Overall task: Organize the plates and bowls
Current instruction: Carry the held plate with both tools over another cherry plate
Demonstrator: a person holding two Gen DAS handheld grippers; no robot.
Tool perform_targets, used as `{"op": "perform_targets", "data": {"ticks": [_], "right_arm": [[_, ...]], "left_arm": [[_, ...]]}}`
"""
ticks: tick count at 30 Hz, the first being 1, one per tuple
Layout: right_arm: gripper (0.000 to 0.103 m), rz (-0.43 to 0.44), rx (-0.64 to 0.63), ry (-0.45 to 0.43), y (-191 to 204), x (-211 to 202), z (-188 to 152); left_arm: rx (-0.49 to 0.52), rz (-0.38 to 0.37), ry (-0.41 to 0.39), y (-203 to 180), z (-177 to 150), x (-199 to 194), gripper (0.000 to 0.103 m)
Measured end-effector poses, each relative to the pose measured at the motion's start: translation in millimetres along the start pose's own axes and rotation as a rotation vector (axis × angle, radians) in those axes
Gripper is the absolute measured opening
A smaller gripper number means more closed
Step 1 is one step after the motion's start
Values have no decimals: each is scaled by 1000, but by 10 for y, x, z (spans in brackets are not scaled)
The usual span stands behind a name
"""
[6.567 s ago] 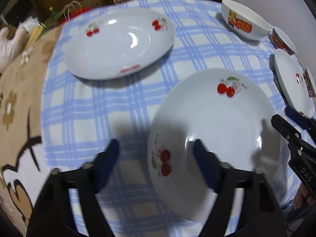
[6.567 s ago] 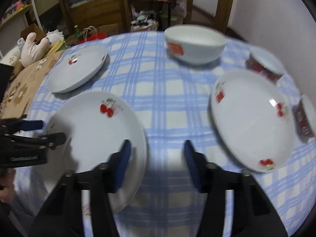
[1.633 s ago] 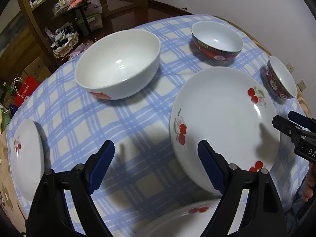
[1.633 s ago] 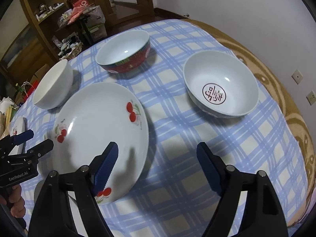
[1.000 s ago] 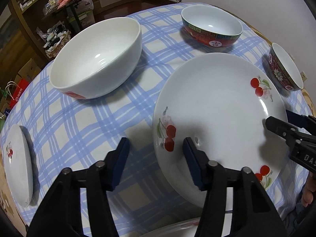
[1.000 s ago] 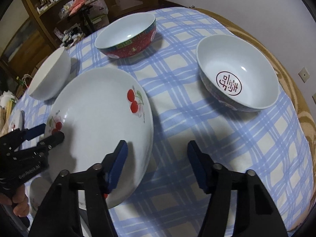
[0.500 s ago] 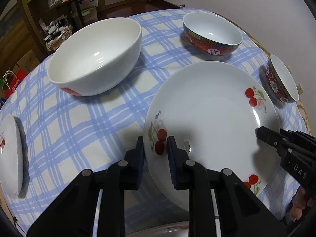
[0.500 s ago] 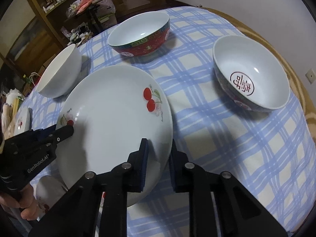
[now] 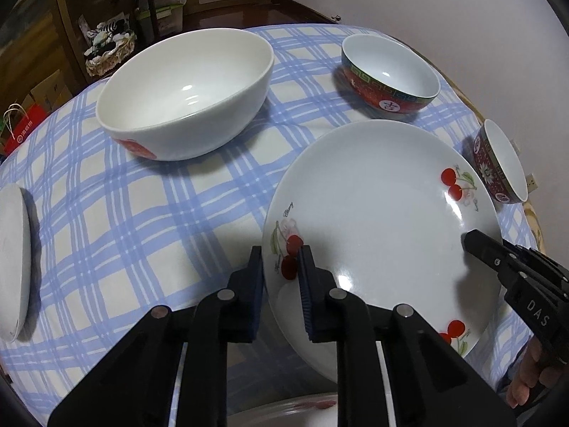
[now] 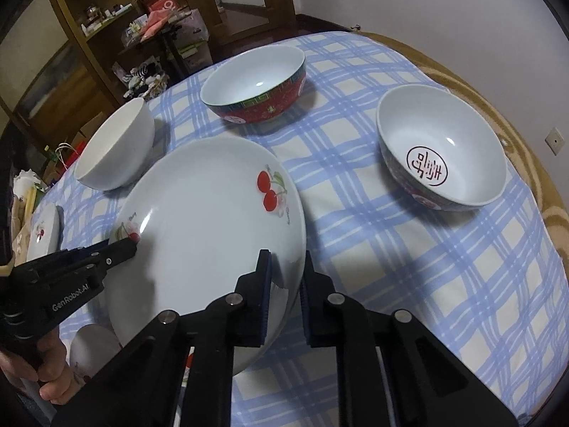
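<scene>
A white plate with red cherries point(image 9: 373, 213) point(image 10: 199, 213) lies between both grippers on the blue checked tablecloth point(image 9: 142, 213). My left gripper point(image 9: 281, 270) has its blue pads on either side of the plate's left rim, and its jaws are closing with the rim pinched between them. From the opposite side, my right gripper point(image 10: 286, 274) bites the right rim, its jaws also closing on it. Each gripper shows in the other's view, the right gripper point(image 9: 473, 240) and the left gripper point(image 10: 122, 249).
A large white bowl point(image 9: 185, 96) point(image 10: 113, 153) and a red-sided bowl point(image 9: 391, 74) point(image 10: 256, 82) stand behind the plate. A smaller red bowl point(image 9: 498, 163) point(image 10: 441, 149) is at the right. More cherry plates lie at the left edge point(image 9: 14, 259) and below the held one point(image 10: 92, 348).
Both grippers had wide jaws straddling the plate's rims a second ago. They have since closed onto the rims, and both views have shifted slightly.
</scene>
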State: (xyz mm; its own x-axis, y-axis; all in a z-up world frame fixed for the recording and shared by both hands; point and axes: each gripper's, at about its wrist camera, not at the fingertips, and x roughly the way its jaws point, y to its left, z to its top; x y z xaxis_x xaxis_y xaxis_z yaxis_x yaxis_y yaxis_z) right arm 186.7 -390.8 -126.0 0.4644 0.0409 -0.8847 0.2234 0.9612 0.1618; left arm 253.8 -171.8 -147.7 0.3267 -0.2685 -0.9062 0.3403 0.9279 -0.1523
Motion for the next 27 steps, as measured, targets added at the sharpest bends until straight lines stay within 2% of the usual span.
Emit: {"op": "perform_targets", "data": {"ticks": [12,18,23,27], "right_arm": [[12,48,21,0,-62,-73,2],[11,66,39,2,-102,-67,19],[11,76,64,3,-168,-69,39],[10,94,88,18,-225,-53,41]], "left_arm": [[-7,8,21,2,-26,-28,18],[-29,-24,33,39,-9,-44,15],[12,-46,25,-8,-27,-75,15],[-9,-66,38,9,-9,-58,13]]}}
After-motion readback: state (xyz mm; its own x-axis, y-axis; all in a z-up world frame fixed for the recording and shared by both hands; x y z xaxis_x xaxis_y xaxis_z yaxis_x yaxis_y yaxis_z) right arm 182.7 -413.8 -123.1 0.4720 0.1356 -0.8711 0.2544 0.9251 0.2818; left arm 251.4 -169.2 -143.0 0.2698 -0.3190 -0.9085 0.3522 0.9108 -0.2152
